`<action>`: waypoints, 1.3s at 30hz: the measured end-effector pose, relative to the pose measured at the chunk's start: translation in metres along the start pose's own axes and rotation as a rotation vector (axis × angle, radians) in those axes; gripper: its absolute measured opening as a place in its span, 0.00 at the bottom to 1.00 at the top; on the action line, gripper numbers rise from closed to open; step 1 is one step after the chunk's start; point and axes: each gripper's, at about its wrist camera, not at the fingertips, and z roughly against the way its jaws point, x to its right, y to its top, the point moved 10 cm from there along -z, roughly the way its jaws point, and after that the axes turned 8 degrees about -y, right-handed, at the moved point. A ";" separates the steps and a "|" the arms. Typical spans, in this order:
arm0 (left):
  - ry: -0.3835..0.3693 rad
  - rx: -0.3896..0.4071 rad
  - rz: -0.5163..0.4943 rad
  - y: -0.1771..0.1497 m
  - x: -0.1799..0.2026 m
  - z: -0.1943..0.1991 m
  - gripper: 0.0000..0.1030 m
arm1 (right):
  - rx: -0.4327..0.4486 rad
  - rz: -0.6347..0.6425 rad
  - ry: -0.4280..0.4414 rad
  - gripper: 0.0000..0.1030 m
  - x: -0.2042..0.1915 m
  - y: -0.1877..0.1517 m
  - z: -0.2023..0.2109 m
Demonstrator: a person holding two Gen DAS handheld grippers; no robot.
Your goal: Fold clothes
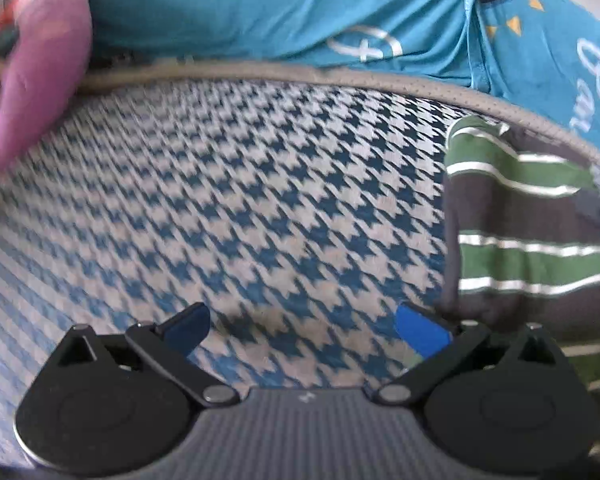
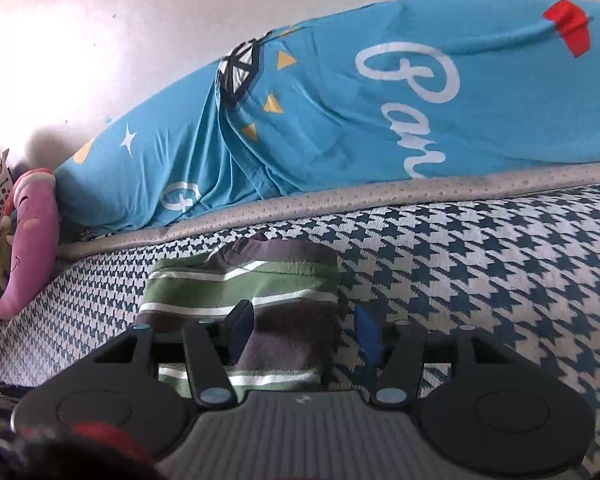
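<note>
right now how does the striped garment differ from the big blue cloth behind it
The striped garment is green, grey and white in bands; the blue cloth is plain blue with white lettering and small yellow triangles. The striped garment is small and folded into a compact block; the blue cloth is far larger and draped with wrinkles. The striped garment lies on the houndstooth surface; the blue cloth sits behind its grey edging. Both are fabric.

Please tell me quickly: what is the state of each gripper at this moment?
Left gripper: open, holding nothing, over the houndstooth cover.
Right gripper: open, holding nothing, by the folded striped garment.
</note>
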 end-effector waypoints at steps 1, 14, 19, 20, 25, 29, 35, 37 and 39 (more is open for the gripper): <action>-0.003 0.006 -0.002 0.002 0.000 0.001 1.00 | 0.006 0.008 0.001 0.55 -0.001 0.000 -0.003; -0.046 -0.011 0.012 0.000 0.001 0.003 1.00 | 0.037 0.116 0.086 0.38 -0.018 0.004 -0.019; -0.047 -0.015 -0.002 0.000 0.003 0.003 1.00 | 0.028 0.067 0.141 0.25 -0.019 0.007 -0.024; -0.045 -0.016 -0.006 -0.001 0.004 0.003 1.00 | 0.026 0.056 0.150 0.24 -0.018 0.007 -0.025; -0.045 -0.016 -0.012 -0.004 0.008 0.005 1.00 | 0.032 0.029 0.165 0.25 -0.018 0.009 -0.029; -0.043 -0.017 -0.019 -0.004 0.007 0.006 1.00 | 0.033 0.027 0.162 0.11 -0.019 0.010 -0.030; -0.040 -0.015 -0.018 -0.004 0.012 0.009 1.00 | 0.070 -0.022 0.115 0.07 -0.011 0.022 -0.020; -0.043 -0.014 -0.016 -0.003 0.013 0.010 1.00 | 0.097 -0.028 0.079 0.06 -0.006 0.030 -0.012; -0.045 -0.010 -0.019 -0.003 0.015 0.011 1.00 | 0.128 -0.035 0.026 0.06 0.004 0.038 -0.002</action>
